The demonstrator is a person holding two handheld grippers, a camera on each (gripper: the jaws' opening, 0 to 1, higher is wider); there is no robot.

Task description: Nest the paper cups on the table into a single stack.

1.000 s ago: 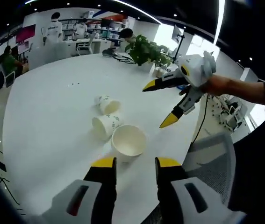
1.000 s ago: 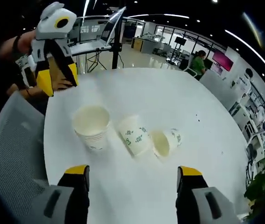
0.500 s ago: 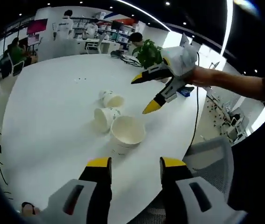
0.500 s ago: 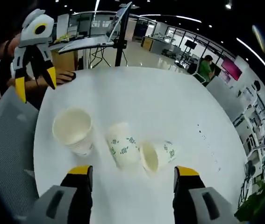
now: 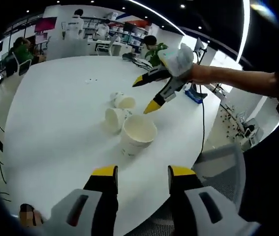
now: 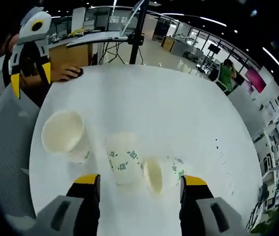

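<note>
3 cups near bench (image 6: 178, 113) edge, close together: upright stack (image 6: 63, 141), two tipped cups (image 6: 122, 158), (image 6: 160, 173) beside. Right gripper (image 6: 138, 183) jaws wide, empty, above the tipped cups. Left gripper (image 5: 140, 173) jaws apart, empty, short of stack. Suggest: straddle end tipped cup mid-wall, close gently to avoid crushing, w/ left steadying stack.

We see a large round white worktop (image 5: 55, 113) in an open-plan office with a dark ceiling crossed by long curved light strips (image 5: 151, 14) and small spot lamps. A grey mesh office chair (image 5: 223, 164) stands at the worktop's edge. Beyond it we make out white desks (image 5: 97, 46) where people sit and stand, a magenta wall panel (image 5: 46, 23), and a leafy green plant (image 5: 156, 49). In the right gripper view a stand holding a laptop (image 6: 105, 37) rises over a glossy pale floor (image 6: 164, 54).
</note>
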